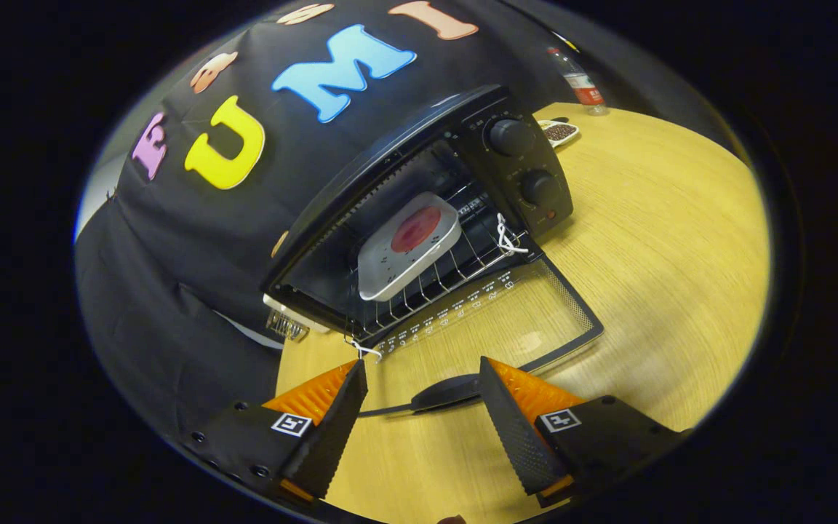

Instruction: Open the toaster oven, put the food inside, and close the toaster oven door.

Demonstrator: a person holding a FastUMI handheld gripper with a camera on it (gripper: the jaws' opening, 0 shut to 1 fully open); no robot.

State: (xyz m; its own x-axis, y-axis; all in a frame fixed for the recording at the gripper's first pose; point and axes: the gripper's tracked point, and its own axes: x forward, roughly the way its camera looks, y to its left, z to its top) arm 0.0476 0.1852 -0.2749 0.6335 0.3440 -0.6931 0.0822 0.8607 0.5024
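Inside the toaster oven (419, 211) sits the food (409, 244). Our hand-held gripper (423, 397) is spread wide; we should lift the door handle (448, 393) slowly.

Likely demo booth: cloth wall (193, 240), table (681, 240)

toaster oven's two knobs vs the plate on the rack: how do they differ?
The knobs are black, round and small, on the toaster oven control panel. The plate is white with red food on it, squarish with rounded corners, much larger, lying on the wire rack inside. Both lie beyond the open glass door. The tool is open, its fingers flanking the door handle.
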